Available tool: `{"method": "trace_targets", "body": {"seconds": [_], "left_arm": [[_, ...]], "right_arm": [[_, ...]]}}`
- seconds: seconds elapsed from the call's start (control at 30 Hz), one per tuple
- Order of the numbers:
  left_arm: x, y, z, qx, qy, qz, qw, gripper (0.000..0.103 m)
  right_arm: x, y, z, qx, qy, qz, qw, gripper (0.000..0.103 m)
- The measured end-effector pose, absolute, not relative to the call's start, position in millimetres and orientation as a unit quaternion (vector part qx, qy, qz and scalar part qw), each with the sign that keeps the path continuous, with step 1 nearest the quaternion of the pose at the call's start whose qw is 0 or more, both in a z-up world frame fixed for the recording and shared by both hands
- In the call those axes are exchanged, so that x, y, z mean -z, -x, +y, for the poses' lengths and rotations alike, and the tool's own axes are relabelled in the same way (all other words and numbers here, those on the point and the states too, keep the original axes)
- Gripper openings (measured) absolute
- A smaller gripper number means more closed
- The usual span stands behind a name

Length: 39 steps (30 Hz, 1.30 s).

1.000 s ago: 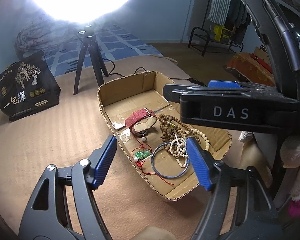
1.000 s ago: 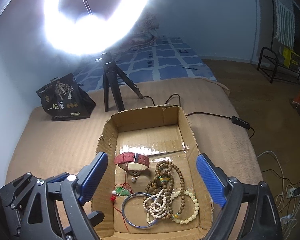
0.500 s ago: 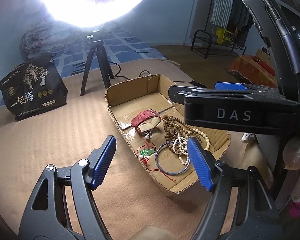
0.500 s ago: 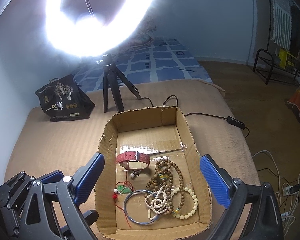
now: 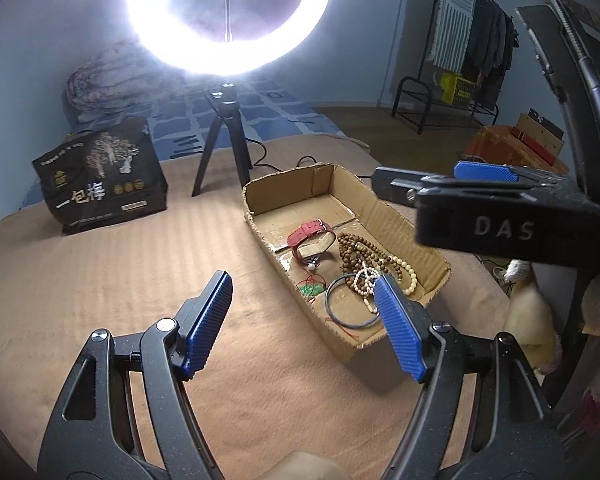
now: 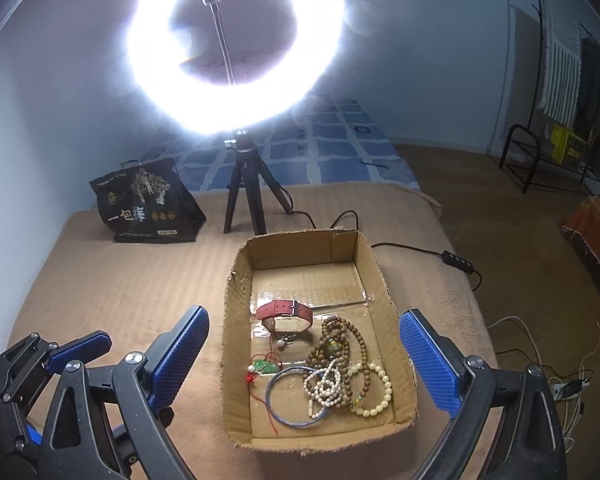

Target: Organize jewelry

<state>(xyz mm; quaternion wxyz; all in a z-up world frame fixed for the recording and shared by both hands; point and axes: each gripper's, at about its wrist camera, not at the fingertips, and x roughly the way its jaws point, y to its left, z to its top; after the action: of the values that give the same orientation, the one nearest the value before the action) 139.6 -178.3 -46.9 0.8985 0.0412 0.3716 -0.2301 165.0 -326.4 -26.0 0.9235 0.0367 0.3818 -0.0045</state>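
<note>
1. The cardboard box [image 6: 384, 280] lies on the tan bed [image 6: 112, 280], its long axis running away from the right camera toward the ring light [image 6: 236, 44]; the jewelry [image 6: 332, 368] is heaped at its near end.
2. The left tool [image 5: 304, 320] and the right tool [image 6: 304, 360] both stand spread wide, holding and touching nothing.
3. Only the right view shows the wiring on the floor [image 6: 560, 384]; the left view shows the right tool's side.

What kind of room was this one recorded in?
Most likely a bedroom at home: the cardboard box sits on a bed with a tan cover, a folded quilt lies behind, and a clothes rack stands by the wall.
</note>
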Motion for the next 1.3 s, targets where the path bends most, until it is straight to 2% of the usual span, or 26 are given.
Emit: {"method": "trace_targets", "body": {"seconds": [0.63, 0.73, 0.87, 1.0, 1.3], "left_arm": [[10.3, -61.8, -146.0, 0.224, -0.052, 0.318, 0.920, 0.076], [8.8, -58.2, -142.2, 0.225, -0.049, 0.320, 0.919, 0.082], [4.3, -49.7, -138.8, 0.221, -0.063, 0.308, 0.923, 0.083], [0.9, -39.1, -136.7, 0.222, -0.067, 0.302, 0.925, 0.099], [0.9, -28.9, -141.6, 0.215, -0.086, 0.297, 0.926, 0.100]], "right_arm": [[-2.2, -90.3, -300.7, 0.012, -0.025, 0.344, 0.938, 0.102], [-3.0, -81.0, -301.7, 0.015, -0.034, 0.339, 0.940, 0.103], [-4.0, -72.1, -297.6, 0.012, -0.023, 0.337, 0.941, 0.103], [-6.6, -64.0, -296.2, 0.015, -0.017, 0.332, 0.943, 0.103], [-2.7, -56.4, -299.6, 0.022, -0.007, 0.335, 0.942, 0.103]]}}
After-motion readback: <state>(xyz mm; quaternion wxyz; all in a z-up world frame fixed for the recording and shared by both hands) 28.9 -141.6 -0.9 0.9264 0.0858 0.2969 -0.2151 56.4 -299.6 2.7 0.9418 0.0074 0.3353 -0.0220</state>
